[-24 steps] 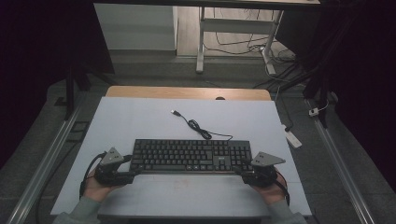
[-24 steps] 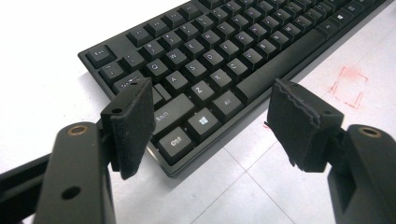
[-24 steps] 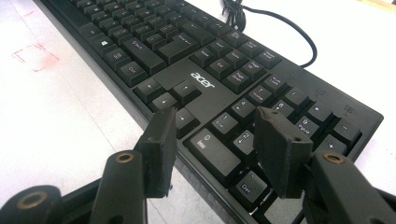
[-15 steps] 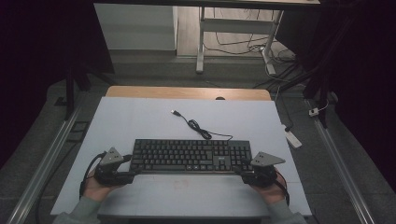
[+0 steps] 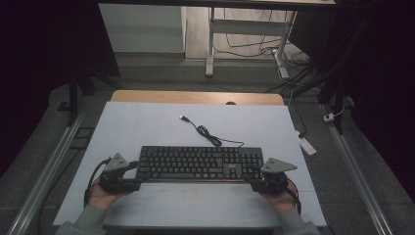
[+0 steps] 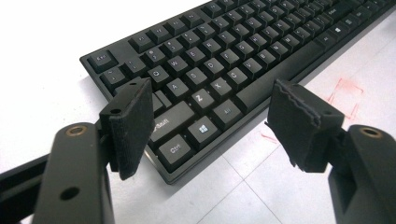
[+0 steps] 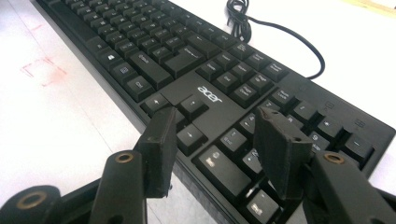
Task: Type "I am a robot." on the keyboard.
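Left gripper (image 6: 210, 121) has its jaws apart with nothing clamped; the near left corner of the keyboard (image 6: 224, 60) lies just beyond and between them, untouched as far as the left gripper view shows. Right gripper (image 7: 212, 149) likewise stands with jaws spread wide, hovering over the keyboard's right end, where the arrow keys and number pad sit under the pads; contact cannot be told. Beyond the right gripper, the keyboard's cable (image 7: 280, 32) runs off the far edge in a loose coil. Red marks (image 6: 343, 91) on the white table (image 6: 37, 84) lie just right of the left gripper. In the high view both grippers flank the keyboard's ends, and the cable's plug (image 5: 184, 118) lies free on the table.
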The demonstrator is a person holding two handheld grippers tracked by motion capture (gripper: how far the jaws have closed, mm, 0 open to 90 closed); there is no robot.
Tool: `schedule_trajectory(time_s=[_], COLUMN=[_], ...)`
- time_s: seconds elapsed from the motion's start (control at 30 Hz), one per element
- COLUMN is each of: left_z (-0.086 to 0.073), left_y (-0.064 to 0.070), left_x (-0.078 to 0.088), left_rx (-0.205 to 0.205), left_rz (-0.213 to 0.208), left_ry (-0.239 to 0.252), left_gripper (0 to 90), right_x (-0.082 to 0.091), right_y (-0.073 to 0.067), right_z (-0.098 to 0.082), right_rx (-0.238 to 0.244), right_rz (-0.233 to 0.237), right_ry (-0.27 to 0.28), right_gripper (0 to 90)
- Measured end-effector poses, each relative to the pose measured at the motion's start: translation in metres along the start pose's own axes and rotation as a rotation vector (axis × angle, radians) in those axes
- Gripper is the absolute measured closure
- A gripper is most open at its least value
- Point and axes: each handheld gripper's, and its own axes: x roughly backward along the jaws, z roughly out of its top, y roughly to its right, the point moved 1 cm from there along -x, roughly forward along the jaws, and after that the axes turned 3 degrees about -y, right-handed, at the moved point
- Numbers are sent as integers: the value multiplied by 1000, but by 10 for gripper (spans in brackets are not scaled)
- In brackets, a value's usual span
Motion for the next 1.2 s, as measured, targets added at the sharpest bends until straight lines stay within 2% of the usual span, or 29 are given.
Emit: schedule_trajectory(time_s=[0.27,0.4,0.47,0.73,0.9,1.03,1.07,1.2], left_z=[1,2,2,3,4,4,4,4], left_y=[-2,-3,-3,-3,-3,-3,-3,-5], left_x=[0,-1,-1,-2,-1,0,0,0], left_rx=[25,29,32,28,28,29,27,25], left_rz=[-12,-16,-21,-33,-37,-34,-31,-27], left_ry=[11,11,11,17,22,28,29,27], left_gripper=[334,350,358,427,515,582,635,737], right_x=[-5,-9,-11,-17,-21,-23,-26,-35], right_y=[-5,-8,-11,-18,-22,-23,-25,-30], right_z=[7,13,17,27,35,39,42,49], right_rx=[-8,-3,-9,24,28,25,24,37], right_rz=[23,32,42,71,81,87,94,112], right_ry=[23,24,40,28,35,36,37,36], right_gripper=[518,559,590,800,897,898,899,899])
